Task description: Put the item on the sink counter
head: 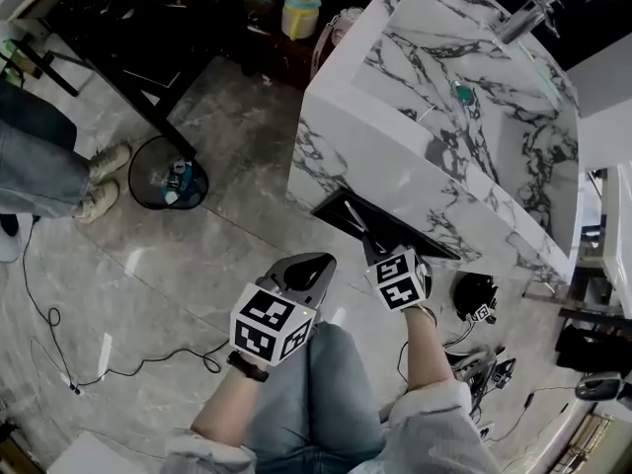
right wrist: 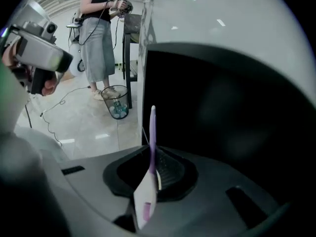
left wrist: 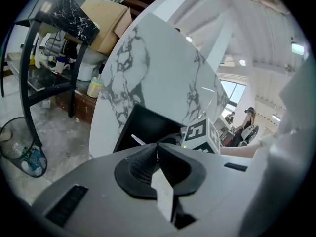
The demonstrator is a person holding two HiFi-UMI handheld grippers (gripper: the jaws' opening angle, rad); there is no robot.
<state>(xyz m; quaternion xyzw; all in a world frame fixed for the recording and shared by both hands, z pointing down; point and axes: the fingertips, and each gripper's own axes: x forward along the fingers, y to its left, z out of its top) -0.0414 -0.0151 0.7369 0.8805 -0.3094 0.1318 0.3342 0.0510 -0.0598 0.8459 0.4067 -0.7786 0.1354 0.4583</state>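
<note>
Two claws are held low before the marble sink counter [head: 395,178]. The left claw [left wrist: 158,147] is closed, its pads meeting with nothing between them. The right claw [right wrist: 152,154] is clamped on the item [right wrist: 152,127], a slim white-and-purple stick, toothbrush-like; it is gripped partway along, the broad white end back toward the camera and the thin purple end standing out past the tips. That thin end points into the dark recess [right wrist: 227,107] in the counter's front face; cannot tell whether it touches anything inside. The item is below the counter top, not resting on it. The basin is sunk into the top, with the faucet [head: 523,16] at its far side. A wire bin [head: 168,181] stands on the grey floor [head: 227,235] left of the counter, scraps inside; a standing person's shoes [head: 99,186] are just beside the bin; a thin cable [head: 148,363] trails across the floor.
</note>
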